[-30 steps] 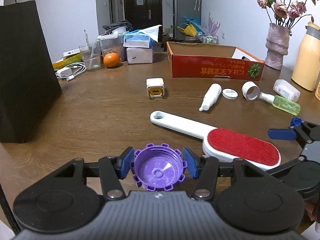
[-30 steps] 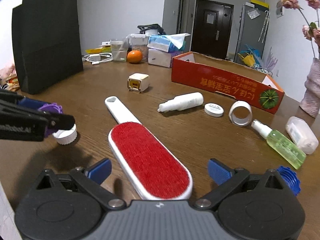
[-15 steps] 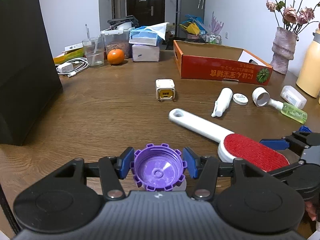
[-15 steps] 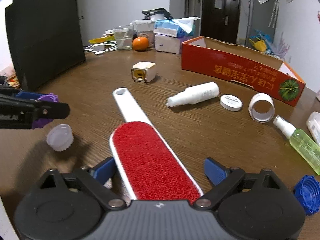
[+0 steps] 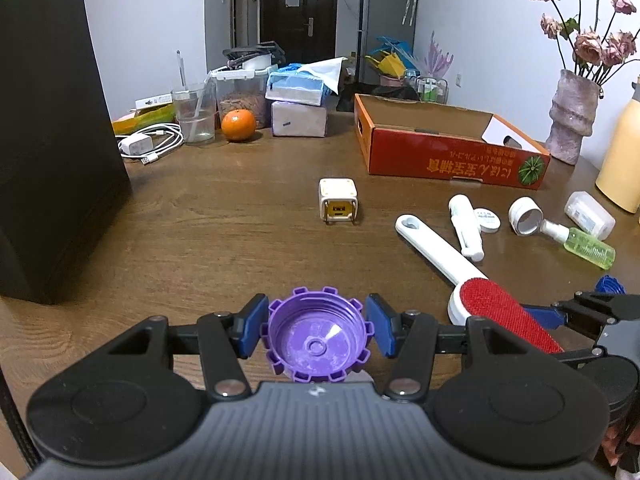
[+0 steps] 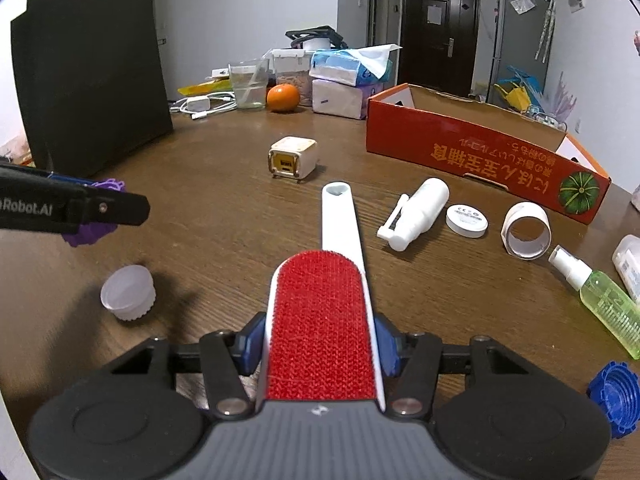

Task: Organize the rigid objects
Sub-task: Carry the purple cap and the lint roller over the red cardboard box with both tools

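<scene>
While the left gripper (image 5: 316, 332) clasps the purple cap (image 5: 316, 340) between its blue pads, open side up, the table (image 5: 224, 232) lies beyond. In the right view, the right gripper (image 6: 320, 344) pinches the lint brush (image 6: 324, 320) by its red head, handle pointing ahead past the fingertips; a white cap (image 6: 128, 292) lies left of them.
</scene>
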Demonstrator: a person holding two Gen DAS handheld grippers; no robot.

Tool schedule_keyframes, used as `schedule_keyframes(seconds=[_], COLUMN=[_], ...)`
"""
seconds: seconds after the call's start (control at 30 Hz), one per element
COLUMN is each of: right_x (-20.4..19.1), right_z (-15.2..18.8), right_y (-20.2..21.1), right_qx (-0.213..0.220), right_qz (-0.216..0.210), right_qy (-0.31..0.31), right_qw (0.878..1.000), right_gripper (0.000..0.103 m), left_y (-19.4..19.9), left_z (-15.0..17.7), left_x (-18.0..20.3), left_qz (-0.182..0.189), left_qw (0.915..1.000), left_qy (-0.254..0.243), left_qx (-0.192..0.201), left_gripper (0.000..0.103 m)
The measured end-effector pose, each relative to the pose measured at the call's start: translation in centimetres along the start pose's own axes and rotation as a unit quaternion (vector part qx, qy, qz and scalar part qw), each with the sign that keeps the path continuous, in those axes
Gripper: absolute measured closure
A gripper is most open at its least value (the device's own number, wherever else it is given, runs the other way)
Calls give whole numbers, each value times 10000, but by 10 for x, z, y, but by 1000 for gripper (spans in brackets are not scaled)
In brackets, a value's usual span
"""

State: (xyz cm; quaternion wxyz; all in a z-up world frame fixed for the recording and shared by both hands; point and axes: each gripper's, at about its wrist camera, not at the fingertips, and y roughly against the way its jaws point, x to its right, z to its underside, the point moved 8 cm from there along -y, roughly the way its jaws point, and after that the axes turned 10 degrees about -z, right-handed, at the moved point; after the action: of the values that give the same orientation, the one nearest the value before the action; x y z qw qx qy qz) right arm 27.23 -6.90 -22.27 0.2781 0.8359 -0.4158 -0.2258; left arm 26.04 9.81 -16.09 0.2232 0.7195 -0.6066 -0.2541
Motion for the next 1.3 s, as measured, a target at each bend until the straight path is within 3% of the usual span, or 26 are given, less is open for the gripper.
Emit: schedule_keyframes(seconds=[0.67,1.3], right_x=[20,86], right_z=[-45,-88], right_y=[36,61], right_qx=[800,1248], right_qz=[-297,89], right_qy=[-213,-406], right_qw=[9961,9913], right_gripper=[49,49], left_y=[16,-4], left_z=[-49,-110], left_x=[23,76], left_qz=[0,112], left_qw=[9995,9988], left_qy=[93,135], left_qx=[293,457], left_gripper=[48,48])
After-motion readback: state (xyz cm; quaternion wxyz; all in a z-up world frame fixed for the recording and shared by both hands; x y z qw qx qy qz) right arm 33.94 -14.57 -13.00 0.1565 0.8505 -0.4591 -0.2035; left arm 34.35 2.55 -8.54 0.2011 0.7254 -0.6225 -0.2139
